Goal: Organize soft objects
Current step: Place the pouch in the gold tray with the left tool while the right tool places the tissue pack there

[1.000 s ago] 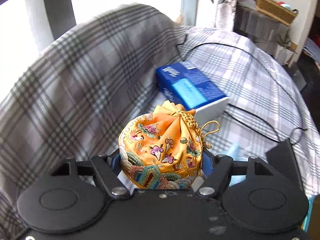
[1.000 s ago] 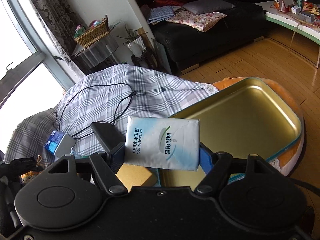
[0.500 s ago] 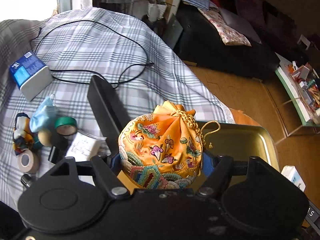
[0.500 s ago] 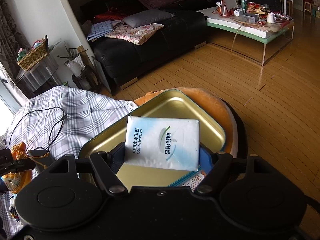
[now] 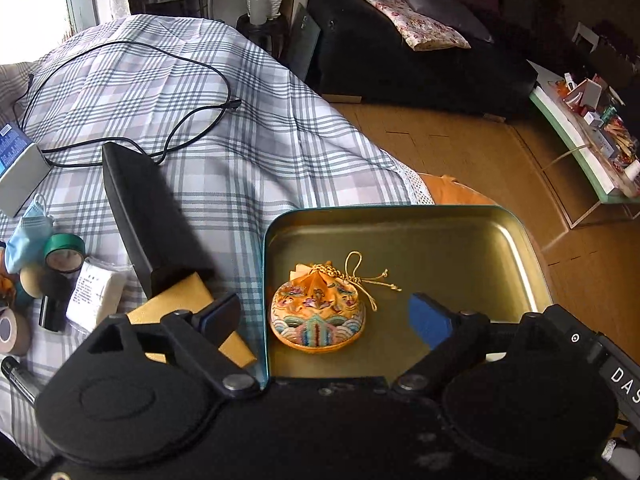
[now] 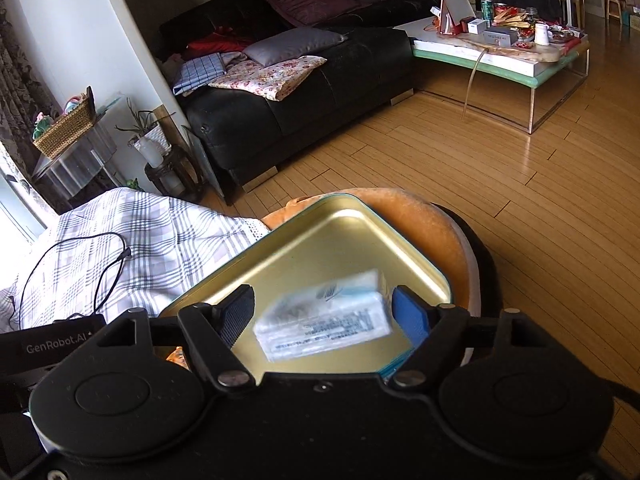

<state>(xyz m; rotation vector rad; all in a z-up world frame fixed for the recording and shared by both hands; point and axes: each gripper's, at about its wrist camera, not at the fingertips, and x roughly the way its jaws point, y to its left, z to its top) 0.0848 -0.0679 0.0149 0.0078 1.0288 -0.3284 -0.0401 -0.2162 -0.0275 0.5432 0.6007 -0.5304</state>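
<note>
left gripper (image 5: 324,316): jaws have just been opening and stand wide, clear of the embroidered orange drawstring pouch (image 5: 318,316), which rests on the floor of the gold tin tray (image 5: 460,216). right gripper (image 6: 324,316): jaws have just been opening; the blurred tissue pack (image 6: 324,320) lies between them over the tray, pads not touching it.

I see gold metal tin (image 5: 460,240) ahead, satin sheen; embroidered silk-like pouch (image 5: 318,314) between my fingers; glossy plastic tissue pack (image 6: 324,330); woven plaid cloth (image 5: 224,128) left.
</note>
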